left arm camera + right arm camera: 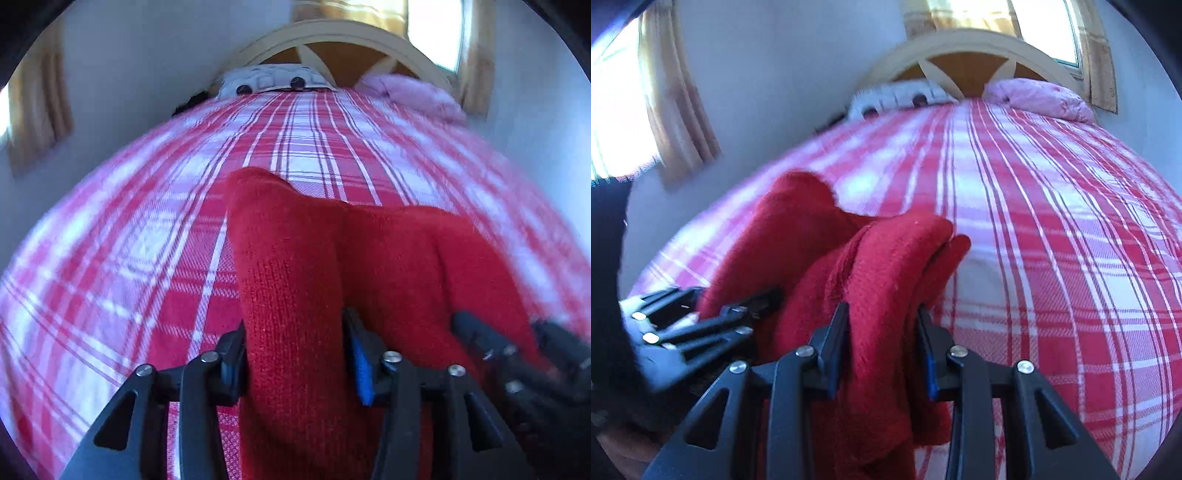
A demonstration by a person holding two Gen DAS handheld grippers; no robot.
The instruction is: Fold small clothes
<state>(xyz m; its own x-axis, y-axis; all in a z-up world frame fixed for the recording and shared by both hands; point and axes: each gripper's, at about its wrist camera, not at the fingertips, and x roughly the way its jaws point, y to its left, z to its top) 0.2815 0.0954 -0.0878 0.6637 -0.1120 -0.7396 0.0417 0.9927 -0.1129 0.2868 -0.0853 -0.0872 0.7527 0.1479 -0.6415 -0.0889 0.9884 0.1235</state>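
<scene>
In the left wrist view my left gripper (295,350) sits at the bottom centre of the frame with a red knitted garment (295,266) running up between its fingers. The knit fills the gap from one blue pad to the other, but whether the pads press on it I cannot tell. At the lower right edge of that frame the right gripper (517,343) shows as a dark blur against the same red cloth.

From the right wrist view, the right gripper (882,325) at the bottom centre is clamped on a bunched fold of the garment (886,266), the cloth pinched narrow between the pads and spilling below them. The left gripper (701,317) lies at the lower left, half buried in the knit.

The garment rests on a red and white plaid bedcover (129,240) in the lower middle of both frames (edges are motion-blurred). At the top, a white patterned pillow (269,79) and a pink pillow (413,94) lean by the arched wooden headboard (332,33).
</scene>
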